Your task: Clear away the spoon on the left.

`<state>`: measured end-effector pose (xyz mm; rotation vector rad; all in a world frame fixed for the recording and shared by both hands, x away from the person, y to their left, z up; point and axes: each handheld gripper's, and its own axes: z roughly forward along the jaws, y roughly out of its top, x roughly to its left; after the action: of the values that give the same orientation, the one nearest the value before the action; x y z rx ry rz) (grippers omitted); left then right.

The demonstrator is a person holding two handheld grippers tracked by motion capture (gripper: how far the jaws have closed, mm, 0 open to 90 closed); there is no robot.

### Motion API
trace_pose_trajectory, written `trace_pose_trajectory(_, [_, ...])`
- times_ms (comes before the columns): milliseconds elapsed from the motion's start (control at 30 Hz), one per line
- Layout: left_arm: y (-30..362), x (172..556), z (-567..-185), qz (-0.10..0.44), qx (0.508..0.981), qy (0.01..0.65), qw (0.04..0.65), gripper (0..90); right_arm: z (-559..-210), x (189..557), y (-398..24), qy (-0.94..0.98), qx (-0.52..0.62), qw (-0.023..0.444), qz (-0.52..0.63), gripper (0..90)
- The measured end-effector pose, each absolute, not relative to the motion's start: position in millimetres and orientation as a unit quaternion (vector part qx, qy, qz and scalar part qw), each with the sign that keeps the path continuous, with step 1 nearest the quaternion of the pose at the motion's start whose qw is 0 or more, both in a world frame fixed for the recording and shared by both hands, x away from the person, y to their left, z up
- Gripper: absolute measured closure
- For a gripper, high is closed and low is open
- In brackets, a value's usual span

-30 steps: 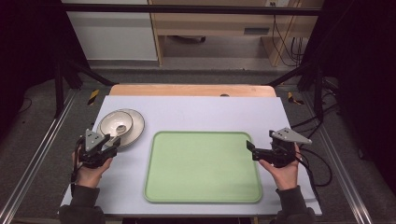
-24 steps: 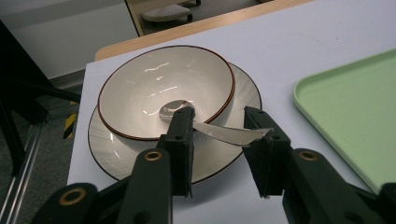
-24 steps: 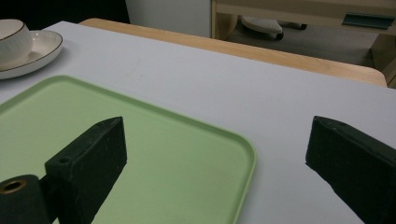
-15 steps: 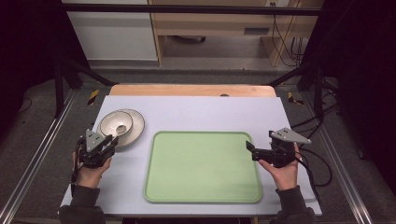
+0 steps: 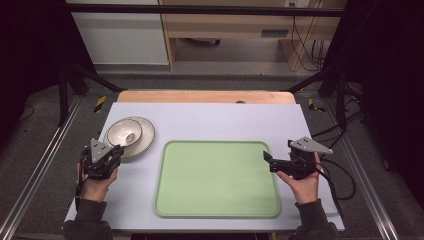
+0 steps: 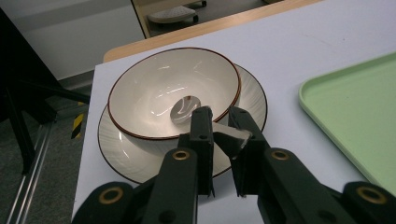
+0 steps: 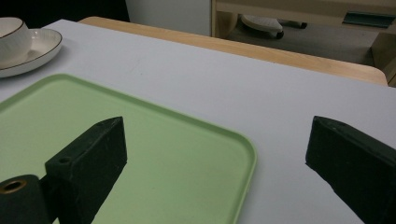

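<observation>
Hardly anything has shifted over the last second: the left gripper (image 5: 111,156) has crept a touch closer to the dishes, and the right gripper (image 5: 268,159) sits just where it did. From the high view, a white bowl (image 5: 124,132) sits in a white plate (image 5: 142,141) at the left of the pale table (image 5: 210,117), and the left gripper, held in the person's left hand (image 5: 95,185), reaches the plate's near rim. A bare green tray (image 5: 217,178) lies in the middle of the table, and the right gripper, held in the right hand (image 5: 304,184), hangs at the tray's right edge, pointing inward over it. Down the left gripper view, the brown-rimmed bowl (image 6: 173,97) rests in the plate (image 6: 116,151) straight ahead, and the left gripper's (image 6: 219,122) jaws stand narrow, set on either side of the plate's near rim, which shows as a pale sliver in the slot between them; whether they press it I cannot tell. The tray's corner (image 6: 355,116) lies off to the right, apart from the plate. Along the right gripper view, the right gripper's (image 7: 219,140) jaws are spread wide with nothing between them, one jaw over the tray (image 7: 154,158) and the other over bare table (image 7: 280,107) beside the tray's corner. Well away at the upper left stand the bowl (image 7: 11,30) and plate (image 7: 39,46).
</observation>
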<state>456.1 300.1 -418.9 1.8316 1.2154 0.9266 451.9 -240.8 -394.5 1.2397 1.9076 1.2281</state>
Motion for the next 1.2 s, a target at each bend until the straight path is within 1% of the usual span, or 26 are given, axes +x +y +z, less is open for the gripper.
trace_pose_trajectory(300, [301.4, 455.0, -417.7, 0.363, 0.712, 0.476, 0.366, 85.4, -394.6, 451.9, -240.8, 0.710, 0.461, 0.274, 0.456, 5.7])
trace_pose_trajectory(633, [302.5, 454.5, -416.8, 0.362, 0.713, 0.477, 0.363, 87.8, -394.4, 451.8, -240.8, 0.710, 0.461, 0.274, 0.456, 5.8])
trace_pose_trajectory(1200, [305.0, 451.4, -412.6, 0.361, 0.710, 0.474, 0.376, 88.7, -393.2, 451.1, -242.3, 0.709, 0.462, 0.273, 0.457, 5.8])
